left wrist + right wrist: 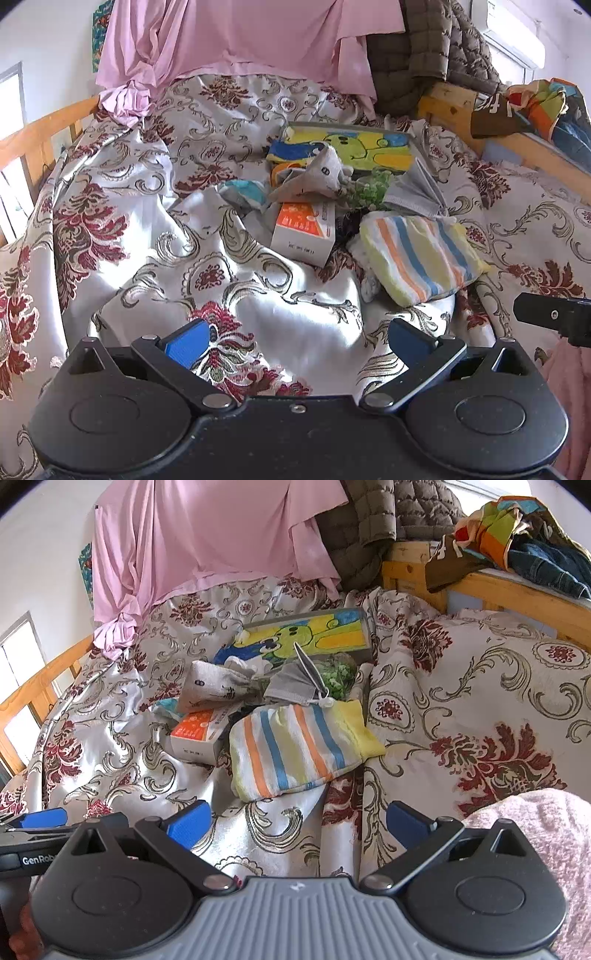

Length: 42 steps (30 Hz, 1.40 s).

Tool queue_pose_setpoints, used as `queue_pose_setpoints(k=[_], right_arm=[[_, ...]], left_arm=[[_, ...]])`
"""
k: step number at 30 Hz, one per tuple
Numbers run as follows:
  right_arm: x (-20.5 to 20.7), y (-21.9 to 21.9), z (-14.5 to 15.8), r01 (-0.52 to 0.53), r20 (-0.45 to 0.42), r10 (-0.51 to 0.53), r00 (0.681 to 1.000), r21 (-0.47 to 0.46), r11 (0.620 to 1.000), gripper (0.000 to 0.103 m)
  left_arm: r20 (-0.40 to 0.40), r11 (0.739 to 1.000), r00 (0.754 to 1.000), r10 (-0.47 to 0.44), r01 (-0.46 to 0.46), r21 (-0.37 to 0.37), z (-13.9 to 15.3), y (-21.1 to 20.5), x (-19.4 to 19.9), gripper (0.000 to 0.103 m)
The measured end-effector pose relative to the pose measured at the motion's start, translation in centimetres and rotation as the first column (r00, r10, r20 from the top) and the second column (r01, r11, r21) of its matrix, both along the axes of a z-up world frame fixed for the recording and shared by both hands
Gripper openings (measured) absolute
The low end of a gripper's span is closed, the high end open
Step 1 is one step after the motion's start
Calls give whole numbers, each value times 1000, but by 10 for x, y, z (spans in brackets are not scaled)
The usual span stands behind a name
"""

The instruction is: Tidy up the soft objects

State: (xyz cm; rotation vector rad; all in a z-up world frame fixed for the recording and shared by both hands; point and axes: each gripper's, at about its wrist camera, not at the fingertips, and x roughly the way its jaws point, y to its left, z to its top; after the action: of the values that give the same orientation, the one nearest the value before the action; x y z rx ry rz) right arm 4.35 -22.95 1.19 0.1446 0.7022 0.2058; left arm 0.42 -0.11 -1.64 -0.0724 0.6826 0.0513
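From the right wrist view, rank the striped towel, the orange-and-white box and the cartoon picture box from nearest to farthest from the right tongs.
1. Striped folded towel, straight ahead.
2. Orange-and-white cardboard box, ahead left.
3. Yellow-and-blue cartoon picture box, farthest back.

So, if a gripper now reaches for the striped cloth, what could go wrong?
1. The striped cloth lies on the loose bedspread, so the open right gripper may pinch both.
2. The grey mask rests against its far edge and might drag along.
3. The orange box beside it could shift.
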Motion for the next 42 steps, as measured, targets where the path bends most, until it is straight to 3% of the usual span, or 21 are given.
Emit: queue_pose_setpoints(k=[9, 15, 21, 25, 34, 38, 42], right_arm=[[10, -1, -2, -3, -35, 4, 999, 32, 999, 103], [34, -3, 2, -12, -13, 13, 1000, 50, 999, 103], [81, -4, 2, -94, 44, 97, 994, -66, 993, 103], [116, -11, -6, -168, 25, 170, 985, -65, 984, 103], [157, -2, -31, -234, 50, 241, 969, -112, 966, 103], [176, -10, -50, -229, -29, 228, 973, -34, 973, 103], [183, -19, -57, -203, -33, 203, 979, 11, 979, 103]], left_arm=[[-37, 1000, 999, 6, -5, 16, -7, -2, 12, 102], [-42, 1000, 999, -20, 19, -12, -3, -1, 34, 102], [10, 996, 997, -80, 81, -33, 12, 1, 80, 102], [47, 989, 989, -138, 140, -56, 23, -4, 117, 102], [82, 970, 981, -176, 187, -154, 29, -24, 185, 102], [90, 952, 974, -206, 221, -213, 25, -34, 208, 102], [82, 929, 970, -228, 242, -280, 18, -46, 230, 102]])
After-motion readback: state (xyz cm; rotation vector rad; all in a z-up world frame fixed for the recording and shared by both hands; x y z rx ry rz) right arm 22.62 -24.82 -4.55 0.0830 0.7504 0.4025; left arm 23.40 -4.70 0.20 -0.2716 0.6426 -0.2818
